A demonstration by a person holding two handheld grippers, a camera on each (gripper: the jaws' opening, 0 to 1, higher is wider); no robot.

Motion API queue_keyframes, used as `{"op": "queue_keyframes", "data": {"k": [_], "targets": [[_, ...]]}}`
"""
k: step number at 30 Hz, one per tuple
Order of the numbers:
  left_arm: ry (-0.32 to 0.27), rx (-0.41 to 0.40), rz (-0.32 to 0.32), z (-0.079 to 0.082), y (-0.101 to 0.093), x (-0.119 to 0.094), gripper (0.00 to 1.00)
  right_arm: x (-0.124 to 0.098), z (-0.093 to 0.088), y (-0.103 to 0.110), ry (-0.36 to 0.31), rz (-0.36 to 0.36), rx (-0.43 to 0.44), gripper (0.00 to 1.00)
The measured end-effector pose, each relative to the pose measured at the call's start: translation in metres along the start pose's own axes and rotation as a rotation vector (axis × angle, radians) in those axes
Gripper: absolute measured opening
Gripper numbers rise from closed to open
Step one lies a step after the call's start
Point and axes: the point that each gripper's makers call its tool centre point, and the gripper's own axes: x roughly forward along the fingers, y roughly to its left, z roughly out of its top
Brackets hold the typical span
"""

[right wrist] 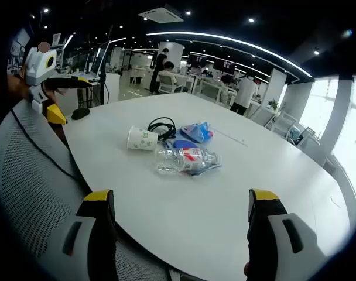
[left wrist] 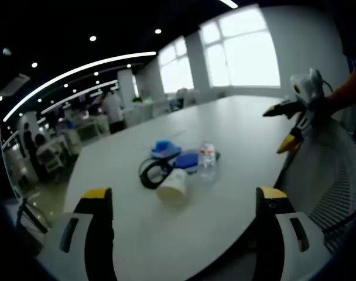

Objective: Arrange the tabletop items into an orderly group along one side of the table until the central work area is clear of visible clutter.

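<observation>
White desk [right wrist: 236, 193] carries the paper cup [right wrist: 142, 139], plastic bottle [right wrist: 187, 159] and black cable [right wrist: 161, 126] clustered mid-desk, far ahead of my left fingers [left wrist: 184, 202] and right fingers [right wrist: 181, 202], both spread wide, holding nothing.

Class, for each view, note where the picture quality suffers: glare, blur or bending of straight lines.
Left gripper view: the windows blow out white, and the paper cup and bottle look soft. Right gripper view: the bottle label reads sharper, ceiling light strips bow into arcs, and the table edge curves.
</observation>
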Motion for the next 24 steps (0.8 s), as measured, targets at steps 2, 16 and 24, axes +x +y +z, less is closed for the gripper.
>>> {"op": "queue_keyframes", "data": {"k": [2, 16, 24], "targets": [[0.001, -0.001, -0.001, -0.0002, -0.0001, -0.0001, 1.00, 0.0000, -0.0001, -0.0004, 0.001, -0.002, 0.001, 0.94], [-0.002, -0.003, 0.001, 0.0006, -0.0003, 0.0000, 1.00, 0.0001, -0.0012, -0.0006, 0.011, 0.000, -0.009, 0.94], [-0.003, 0.001, -0.005, 0.0011, -0.0016, -0.0004, 1.00, 0.0020, 0.0057, -0.0009, 0.029, 0.036, -0.100, 0.96]]}}
